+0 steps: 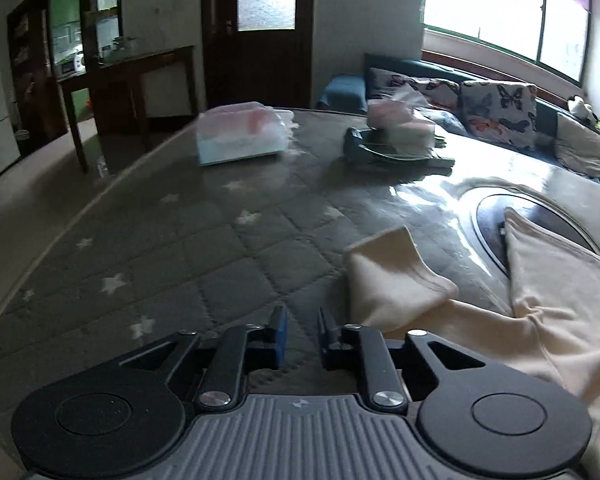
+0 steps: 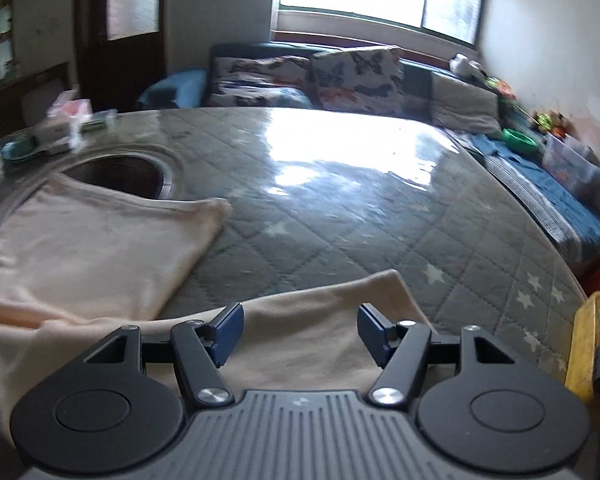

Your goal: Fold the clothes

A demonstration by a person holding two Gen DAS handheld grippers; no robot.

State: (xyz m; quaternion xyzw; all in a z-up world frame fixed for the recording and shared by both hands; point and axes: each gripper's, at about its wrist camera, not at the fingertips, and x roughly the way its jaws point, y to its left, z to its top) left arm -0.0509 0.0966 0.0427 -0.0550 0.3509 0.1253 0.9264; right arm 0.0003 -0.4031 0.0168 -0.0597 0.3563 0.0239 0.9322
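A cream garment (image 1: 540, 304) lies spread on the round table, with one sleeve (image 1: 392, 276) pointing toward the table's middle. My left gripper (image 1: 302, 320) hovers just left of that sleeve, its jaws a narrow gap apart and empty. In the right wrist view the garment's body (image 2: 92, 240) lies at the left and another sleeve (image 2: 320, 320) lies under my right gripper (image 2: 300, 320). The right gripper is wide open above that sleeve, holding nothing.
The table has a grey quilted star-pattern cover (image 1: 180, 248) under clear plastic and a round hole (image 2: 128, 178) at its centre. A tissue pack (image 1: 240, 136) and a tray with boxes (image 1: 396, 140) stand at the far side. A sofa with butterfly cushions (image 2: 340, 76) lies beyond.
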